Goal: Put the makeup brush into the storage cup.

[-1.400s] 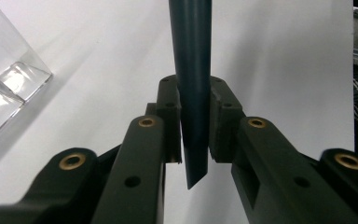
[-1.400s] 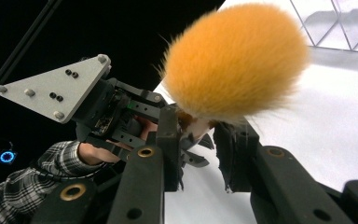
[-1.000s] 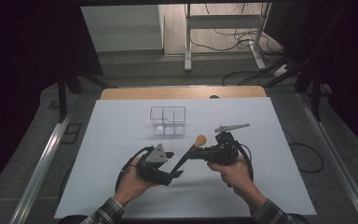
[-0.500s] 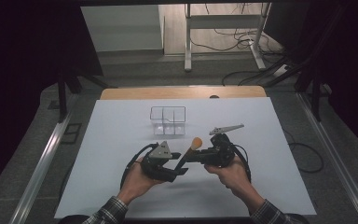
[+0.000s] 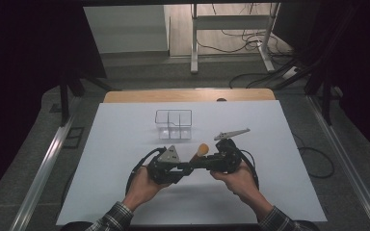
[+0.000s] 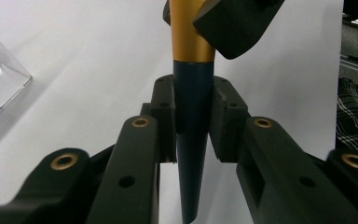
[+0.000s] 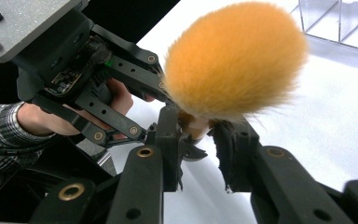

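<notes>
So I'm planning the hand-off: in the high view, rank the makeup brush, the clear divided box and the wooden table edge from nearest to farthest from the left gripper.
1. makeup brush: in the left gripper.
2. clear divided box: just beyond, mid-table.
3. wooden table edge: far side.

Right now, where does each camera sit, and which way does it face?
High view: above the table's near edge, looking forward and down; both hands, left gripper, right gripper.
Left gripper view: along its closed-in jaws on the brush handle.
Right gripper view: along its jaws at the orange bristles; left hand behind.
All share the brush.
</notes>
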A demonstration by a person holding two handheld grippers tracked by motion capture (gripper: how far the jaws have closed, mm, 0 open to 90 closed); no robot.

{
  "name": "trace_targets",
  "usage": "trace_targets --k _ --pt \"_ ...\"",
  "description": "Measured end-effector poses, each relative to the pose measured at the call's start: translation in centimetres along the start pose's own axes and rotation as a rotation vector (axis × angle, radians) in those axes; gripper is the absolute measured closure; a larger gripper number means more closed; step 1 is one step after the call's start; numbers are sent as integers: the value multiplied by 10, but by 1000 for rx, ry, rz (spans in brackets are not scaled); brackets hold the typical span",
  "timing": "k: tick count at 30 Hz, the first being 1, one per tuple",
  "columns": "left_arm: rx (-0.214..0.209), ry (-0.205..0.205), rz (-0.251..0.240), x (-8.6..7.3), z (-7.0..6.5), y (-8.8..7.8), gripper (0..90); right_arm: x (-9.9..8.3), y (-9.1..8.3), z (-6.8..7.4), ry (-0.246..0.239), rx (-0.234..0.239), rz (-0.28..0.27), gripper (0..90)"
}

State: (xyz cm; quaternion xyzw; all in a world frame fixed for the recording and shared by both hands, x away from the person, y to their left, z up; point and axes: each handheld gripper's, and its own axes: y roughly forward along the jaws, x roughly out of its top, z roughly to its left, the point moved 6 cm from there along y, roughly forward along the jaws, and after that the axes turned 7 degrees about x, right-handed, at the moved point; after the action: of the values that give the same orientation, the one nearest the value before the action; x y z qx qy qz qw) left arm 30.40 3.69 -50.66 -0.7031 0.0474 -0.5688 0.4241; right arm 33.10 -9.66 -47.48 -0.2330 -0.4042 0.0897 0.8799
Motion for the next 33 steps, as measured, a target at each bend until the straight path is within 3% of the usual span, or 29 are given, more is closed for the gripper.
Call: trace_targets --k 4,8,9,15,18,22,33 --pt "18 9 19 -1 3 -1 743 0 0 -1 -13 -12 2 635" --pt "26 -5 20 -2 7 -2 743 0 1 0 -52 -48 11 538" --pt "27 -26 7 -1 6 -1 743 0 0 0 -57 -55 13 519" --pt "34 -30 19 -2 9 -2 743 -2 0 -3 -93 -96 33 398" --pt "36 -53 9 -2 9 -2 742 -4 0 -4 -112 -112 43 364" --pt "43 -42 18 -3 11 -4 742 -6 0 -5 -140 -138 62 323" --pt "59 -63 12 -6 18 -10 742 -10 1 -9 -187 -187 94 229"
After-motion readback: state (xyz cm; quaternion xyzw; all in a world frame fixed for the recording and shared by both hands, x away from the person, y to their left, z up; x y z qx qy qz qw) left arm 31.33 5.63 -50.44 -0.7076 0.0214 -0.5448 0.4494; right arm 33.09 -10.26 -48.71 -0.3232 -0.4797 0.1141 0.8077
